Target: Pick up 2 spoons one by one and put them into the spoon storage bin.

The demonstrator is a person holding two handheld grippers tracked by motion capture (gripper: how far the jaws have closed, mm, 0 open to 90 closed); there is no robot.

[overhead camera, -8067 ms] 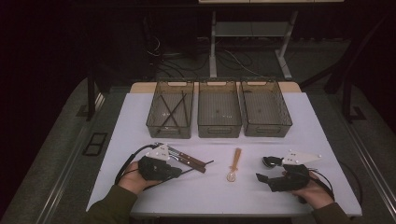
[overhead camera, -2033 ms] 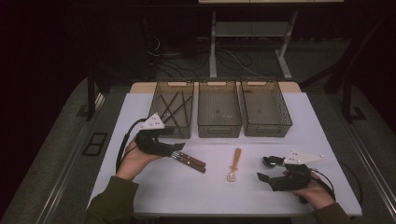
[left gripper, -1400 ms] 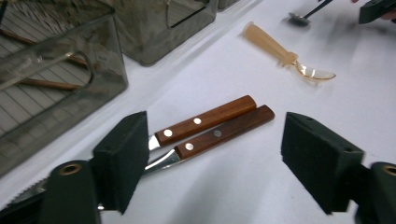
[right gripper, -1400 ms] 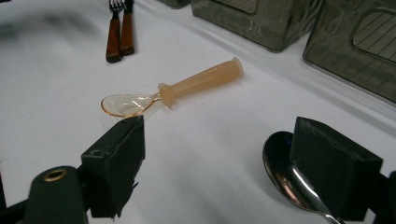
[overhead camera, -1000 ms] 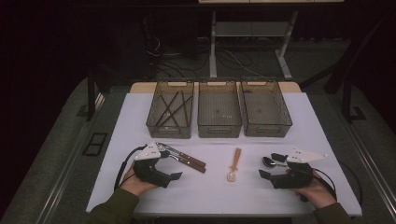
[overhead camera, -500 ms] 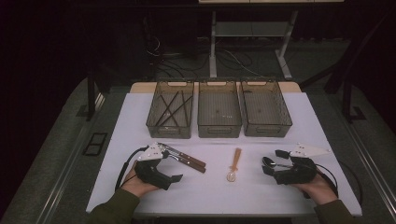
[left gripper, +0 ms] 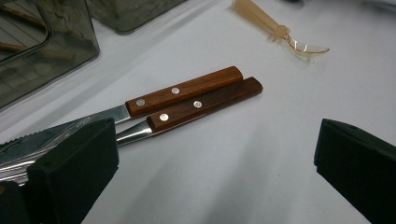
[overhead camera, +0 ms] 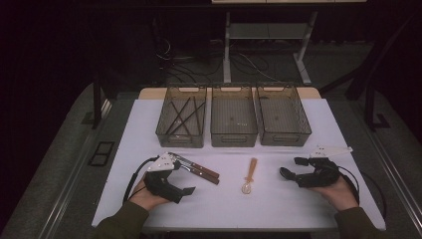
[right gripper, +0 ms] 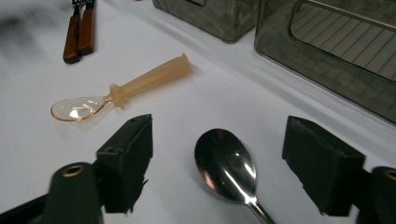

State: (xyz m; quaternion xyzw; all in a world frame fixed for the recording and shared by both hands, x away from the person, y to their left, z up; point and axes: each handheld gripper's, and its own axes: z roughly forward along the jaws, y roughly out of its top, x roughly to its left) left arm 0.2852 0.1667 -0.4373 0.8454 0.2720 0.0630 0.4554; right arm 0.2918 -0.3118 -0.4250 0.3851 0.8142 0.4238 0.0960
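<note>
My right gripper lies at the front right, pointing left. In the right gripper view its jaws flank the bowl of a metal spoon on the table. They have just been closing, with gaps still on both sides of the bowl. My left gripper rests open at the front left. Two wooden-handled knives lie side by side just beyond it, and in the left gripper view their blades pass behind the left jaw, handles ahead. A translucent plastic spoon lies between the two grippers.
Three smoky plastic bins stand in a row at the back: the left bin holds several thin sticks, the middle bin and right bin look bare. The white table top ends close to the person's forearms.
The left gripper came back from the left bin to the table front beside the knives. The right gripper shifted slightly away from the person and its jaws narrowed around the metal spoon.
</note>
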